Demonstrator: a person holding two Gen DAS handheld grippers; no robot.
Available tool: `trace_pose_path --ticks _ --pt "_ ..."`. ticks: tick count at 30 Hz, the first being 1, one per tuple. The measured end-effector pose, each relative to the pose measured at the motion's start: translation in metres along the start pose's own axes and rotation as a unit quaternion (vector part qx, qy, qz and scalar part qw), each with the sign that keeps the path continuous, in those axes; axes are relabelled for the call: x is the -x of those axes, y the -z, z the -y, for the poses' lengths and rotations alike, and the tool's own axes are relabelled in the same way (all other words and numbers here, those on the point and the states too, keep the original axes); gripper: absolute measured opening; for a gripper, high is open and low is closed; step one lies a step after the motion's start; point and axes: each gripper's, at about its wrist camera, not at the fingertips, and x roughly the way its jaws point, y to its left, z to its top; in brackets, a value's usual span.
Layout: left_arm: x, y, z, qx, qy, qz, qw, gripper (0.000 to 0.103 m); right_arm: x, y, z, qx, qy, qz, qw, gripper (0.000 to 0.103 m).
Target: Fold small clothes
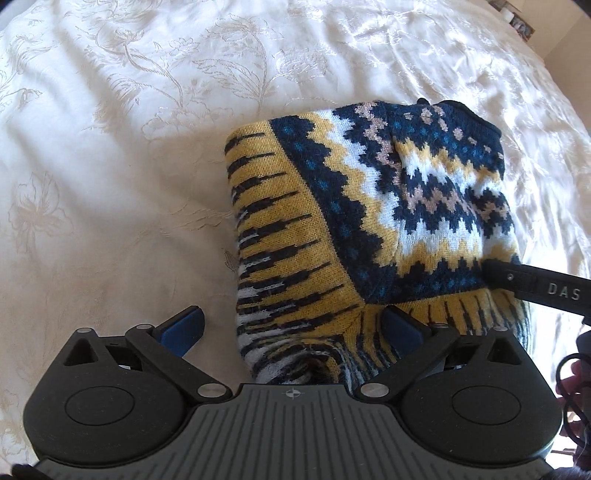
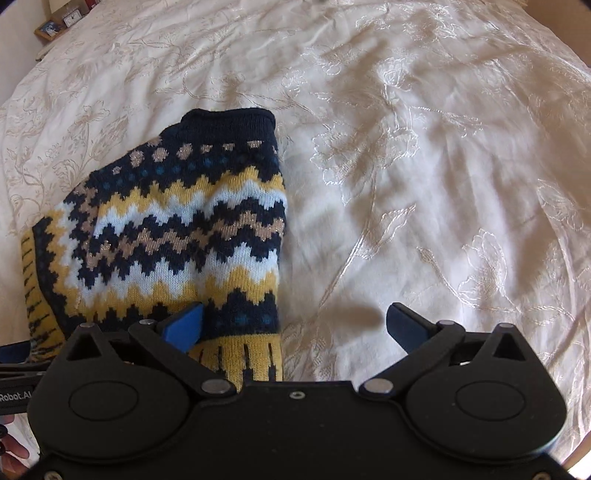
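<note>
While both sets of jaws stand apart and grip nothing, the sweater (image 1: 369, 221) lies folded on the bed (image 1: 110, 147), and each gripper sits at its near hem. In the left wrist view the left gripper (image 1: 293, 325) straddles the sweater's near-left corner: one blue finger rests against the yellow fringe band, the other hangs over bare bedspread to the sweater's left. In the right wrist view the right gripper (image 2: 295, 325) straddles the near-right corner, its left finger touching the knit, its right finger over the bed beyond the sweater's right edge. So the sweater runs away from both grippers, long axis pointing from hem to the dark collar at the far end, and neither hand is clearly nearer. A further fold would likely mean closing on these two near corners and carrying them toward the collar. Nothing lies on the bed around the sweater to block that; past the bed's far edge, small framed items on a shelf (image 2: 55, 24) sit well apart.
</note>
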Motion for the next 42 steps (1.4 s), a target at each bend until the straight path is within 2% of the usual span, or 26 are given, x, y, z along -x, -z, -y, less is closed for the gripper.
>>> trace_pose_path --ticks 6,12,14,20,25,28,32,35,38,42 --pt "0.006 0.003 0.002 0.012 -0.020 0.002 0.9997 0.103 -0.008 -0.003 -0.007 0.020 0.000 0.008 1.000 0.103" --pt "0.035 0.013 0.025 -0.009 -0.067 0.005 0.9977 0.103 0.032 0.002 0.000 0.060 -0.016 0.039 0.997 0.103" --pt "0.054 0.023 0.036 -0.018 -0.090 0.022 0.9955 0.103 0.054 0.009 0.004 0.077 -0.031 0.052 0.995 0.103" --pt "0.110 0.053 0.070 -0.020 -0.115 0.083 0.9897 0.102 0.113 0.033 0.018 0.097 -0.047 0.098 0.989 0.102" --pt "0.149 0.069 0.099 -0.023 -0.136 0.132 0.9817 0.101 0.145 0.051 0.034 0.083 -0.047 0.104 0.990 0.102" --pt "0.163 0.077 0.114 -0.021 -0.137 0.150 0.9790 0.101 0.161 0.062 0.043 0.082 -0.059 0.114 0.988 0.102" --pt "0.180 0.085 0.123 -0.003 -0.108 0.152 0.9825 0.101 0.178 0.074 0.051 0.081 -0.074 0.117 0.987 0.102" --pt "0.189 0.090 0.127 0.013 -0.092 0.151 0.9842 0.101 0.185 0.080 0.053 0.076 -0.046 0.106 0.990 0.102" --pt "0.194 0.095 0.130 0.024 -0.100 0.151 0.9832 0.101 0.194 0.087 0.055 0.070 -0.028 0.114 0.991 0.102" --pt "0.200 0.099 0.129 0.042 -0.122 0.147 0.9807 0.101 0.198 0.088 0.060 0.060 -0.055 0.101 0.992 0.102"
